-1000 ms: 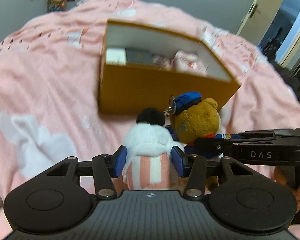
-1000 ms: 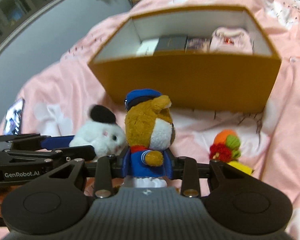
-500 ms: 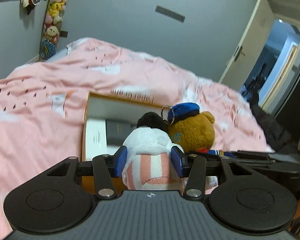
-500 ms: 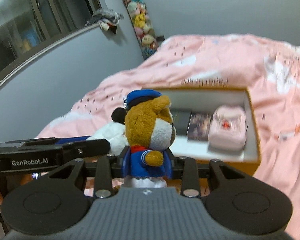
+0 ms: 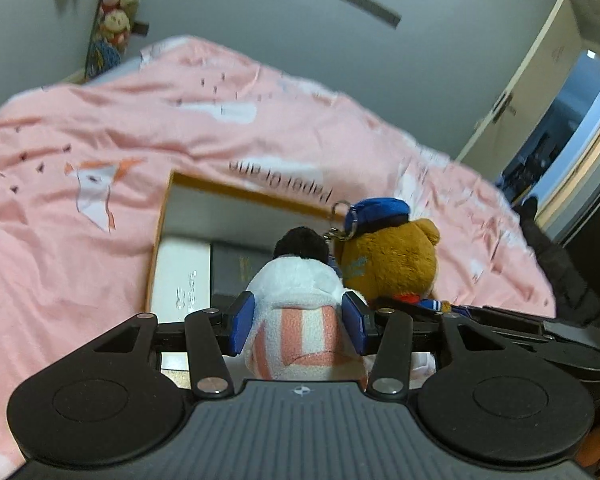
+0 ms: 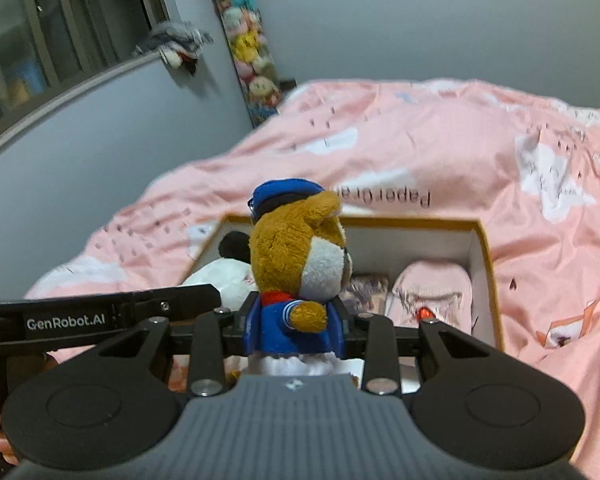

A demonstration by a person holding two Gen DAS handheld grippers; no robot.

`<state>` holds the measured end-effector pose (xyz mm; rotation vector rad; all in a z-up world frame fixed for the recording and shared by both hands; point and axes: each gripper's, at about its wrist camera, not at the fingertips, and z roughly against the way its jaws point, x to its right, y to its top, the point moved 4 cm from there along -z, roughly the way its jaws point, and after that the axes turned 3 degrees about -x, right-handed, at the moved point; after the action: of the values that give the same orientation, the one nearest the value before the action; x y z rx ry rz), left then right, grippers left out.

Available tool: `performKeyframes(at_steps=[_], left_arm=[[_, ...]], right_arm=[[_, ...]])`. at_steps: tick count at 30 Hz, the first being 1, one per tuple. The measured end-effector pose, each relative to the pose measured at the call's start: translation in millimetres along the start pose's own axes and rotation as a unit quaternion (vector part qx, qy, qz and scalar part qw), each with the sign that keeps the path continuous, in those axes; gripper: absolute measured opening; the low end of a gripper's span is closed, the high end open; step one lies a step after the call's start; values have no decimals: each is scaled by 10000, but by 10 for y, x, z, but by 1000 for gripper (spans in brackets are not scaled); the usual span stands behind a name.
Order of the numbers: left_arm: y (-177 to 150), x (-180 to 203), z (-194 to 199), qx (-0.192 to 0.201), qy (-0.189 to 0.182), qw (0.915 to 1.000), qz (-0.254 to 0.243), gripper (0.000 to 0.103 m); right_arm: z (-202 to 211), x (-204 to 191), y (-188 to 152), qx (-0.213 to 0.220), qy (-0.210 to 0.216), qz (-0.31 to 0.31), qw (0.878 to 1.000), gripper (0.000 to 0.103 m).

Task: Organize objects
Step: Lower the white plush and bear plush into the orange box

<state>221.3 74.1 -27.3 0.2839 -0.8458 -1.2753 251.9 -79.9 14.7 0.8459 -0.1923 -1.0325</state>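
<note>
left hand-held gripper (image 5: 298, 318): clamped on white plush (image 5: 296, 300), above the box
right hand-held gripper (image 6: 294, 326): clamped on bear plush (image 6: 296, 256), beside it
box (image 6: 486, 248): open, on pink bed (image 6: 420, 140), pink pouch (image 6: 432, 292) inside

Box (image 6: 485, 240) on bedspread (image 6: 420, 140); pouch (image 6: 432, 292) inside.

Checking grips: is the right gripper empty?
No, the right gripper is shut on the brown bear in a blue cap.

You're gripping the brown bear (image 6: 296, 264) w/ right gripper (image 6: 294, 328), hanging over the orange box (image 6: 487, 248).
</note>
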Motion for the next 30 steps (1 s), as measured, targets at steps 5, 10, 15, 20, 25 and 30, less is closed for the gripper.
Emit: performKeyframes(at_steps=[5, 10, 15, 20, 25, 30], left_arm=[[-83, -74, -256, -335, 112, 9994, -11, 53], [-133, -115, -420, -587, 204, 9980, -68, 48], [-165, -124, -516, -677, 271, 9971, -215, 44], [-171, -143, -561, -676, 217, 9972, -244, 44], [-180, -187, -565, -599, 49, 9980, -200, 43], [-197, -216, -545, -530, -92, 9984, -172, 42]], right_arm=[[-326, 148, -114, -461, 27, -277, 9985, 36], [-492, 209, -172, -653, 39, -335, 9973, 36], [-642, 244, -239, -874, -21, -351, 9955, 36], [-754, 308, -331, -1113, -69, -426, 9928, 35], [-693, 344, -331, -1045, -144, -459, 9934, 33], [-480, 382, -200, -820, -149, -452, 9955, 32]])
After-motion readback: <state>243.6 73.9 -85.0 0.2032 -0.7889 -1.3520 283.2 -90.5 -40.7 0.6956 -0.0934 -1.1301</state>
